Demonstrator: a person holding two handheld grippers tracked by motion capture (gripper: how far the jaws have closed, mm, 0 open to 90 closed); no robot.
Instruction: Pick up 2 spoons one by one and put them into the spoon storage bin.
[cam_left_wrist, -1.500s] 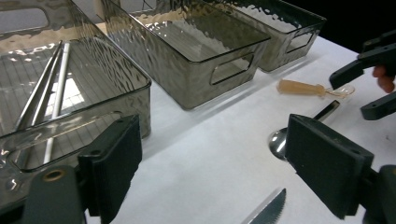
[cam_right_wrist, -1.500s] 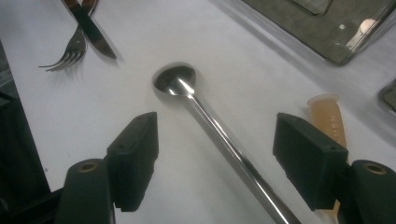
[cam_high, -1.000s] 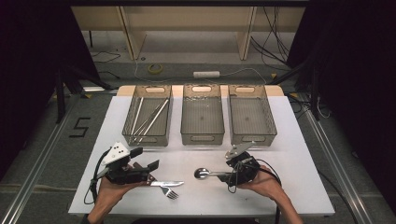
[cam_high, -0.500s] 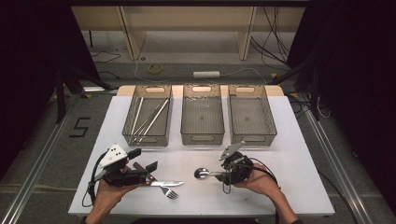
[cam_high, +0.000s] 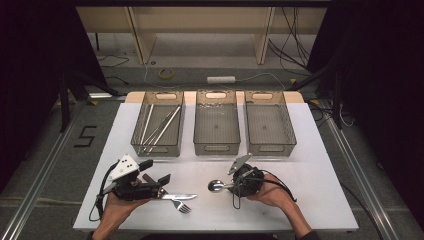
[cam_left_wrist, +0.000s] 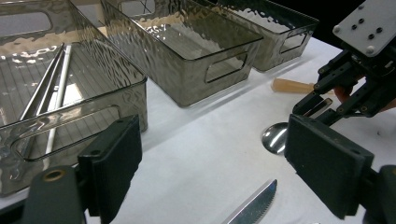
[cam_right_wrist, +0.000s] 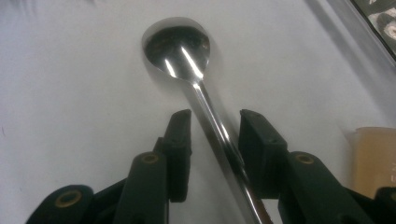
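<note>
Right gripper straddling shiny steel spoon.
Jaws just closing, a gap left on both sides of the handle, nothing clamped; spoon flat on white table. Left gripper wide open beside serrated steel knife, 3 smoky plastic bins beyond.

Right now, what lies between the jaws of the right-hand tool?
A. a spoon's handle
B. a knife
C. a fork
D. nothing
A: in the right gripper view the spoon lies on the white table with its shiny handle running between the two black jaws of the right gripper, gaps on both sides.
</note>
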